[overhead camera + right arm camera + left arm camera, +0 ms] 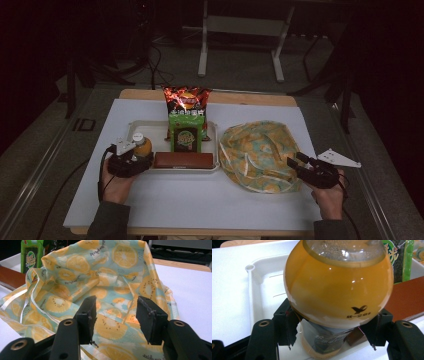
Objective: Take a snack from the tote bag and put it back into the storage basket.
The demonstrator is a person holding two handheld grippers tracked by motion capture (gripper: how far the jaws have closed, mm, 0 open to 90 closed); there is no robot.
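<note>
A round bottle of orange juice (141, 145) (337, 295) stands at the left end of the white tray (131, 127) (259, 285). My left gripper (135, 153) (332, 332) is shut on it, with one pad against each side of its lower body. A crumpled bag printed with orange and kiwi slices (257, 155) (100, 272) lies on the table to the right of the tray. At the bag's right edge my right gripper (296, 160) (116, 315) stands open, its jaws just above the cloth with nothing pinched.
The tray also holds a green snack pack (185, 132) (31, 257) and a flat brown box (183, 160) (409, 297) along its front. A red crisp bag (187, 100) stands behind them. The white table top (200, 200) ends close to my hands.
</note>
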